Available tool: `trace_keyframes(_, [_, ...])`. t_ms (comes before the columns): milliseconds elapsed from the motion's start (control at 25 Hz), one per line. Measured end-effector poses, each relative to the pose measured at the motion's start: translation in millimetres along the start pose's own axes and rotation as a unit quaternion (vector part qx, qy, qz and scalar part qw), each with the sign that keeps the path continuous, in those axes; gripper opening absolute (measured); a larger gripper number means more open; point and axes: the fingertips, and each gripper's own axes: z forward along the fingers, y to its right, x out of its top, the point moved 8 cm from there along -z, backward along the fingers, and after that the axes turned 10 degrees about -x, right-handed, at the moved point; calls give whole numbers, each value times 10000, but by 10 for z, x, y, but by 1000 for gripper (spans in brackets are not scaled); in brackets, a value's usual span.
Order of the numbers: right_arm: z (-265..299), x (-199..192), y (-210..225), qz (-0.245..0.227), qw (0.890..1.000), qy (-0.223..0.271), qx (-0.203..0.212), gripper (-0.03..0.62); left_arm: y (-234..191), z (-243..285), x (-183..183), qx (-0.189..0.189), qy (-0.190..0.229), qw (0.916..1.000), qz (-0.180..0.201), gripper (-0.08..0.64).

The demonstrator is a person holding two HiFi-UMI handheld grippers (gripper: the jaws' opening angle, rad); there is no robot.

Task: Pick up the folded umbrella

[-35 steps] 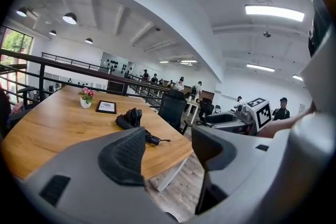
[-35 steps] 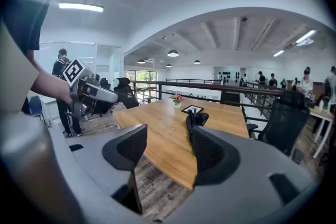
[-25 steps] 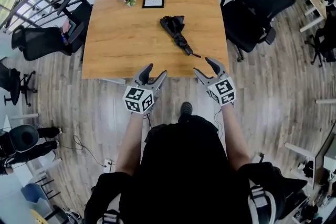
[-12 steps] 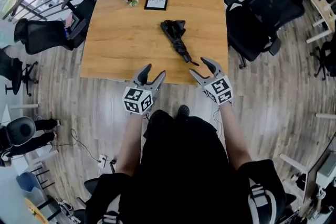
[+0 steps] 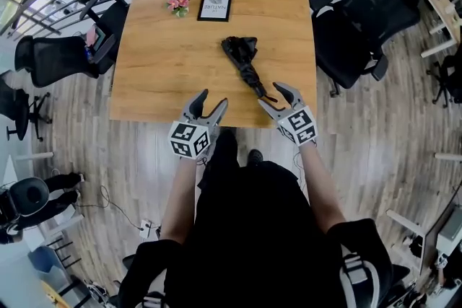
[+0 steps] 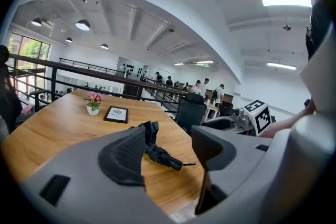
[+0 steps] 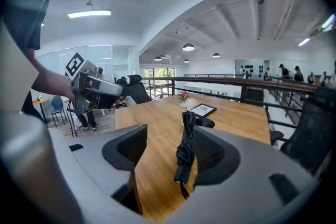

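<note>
Folded umbrella [image 5: 244,63] lying diagonally on the table [image 5: 159,61], strap end pointing toward the near edge, so presenting itself to the right gripper [image 5: 273,95], hovering just beside that end, jaws standing apart, nothing gripped yet. Left gripper [image 5: 212,97] hanging at the table edge, jaws likewise apart and empty, probably waiting in reserve.

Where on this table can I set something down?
The left half of the wooden table is bare, from the flower pot to the near edge by the left gripper. The far right corner beside the framed card is free too. Crowded: near right, where the right gripper faces the folded umbrella.
</note>
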Motion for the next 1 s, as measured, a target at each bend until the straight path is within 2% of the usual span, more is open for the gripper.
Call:
trace_keyframes(160, [226,44,96,-57,9998,-171,-112,281,-357,228,79,-132,-55,9999,-79,282])
trace_keyframes(320, [500,89,160,-39,9990,-324,-300,282,-679,415,153,-379,-317,9987,152,282])
trace_keyframes(480, [775,54,185,108,9981,-493,-363,287,-1001,530,135,-487,-409,9979,-132,282])
trace_keyframes(1000, [1340,-155,236,362,9941,-981,-303,296,-1483,852,32,-726,-857,9934,-238,282])
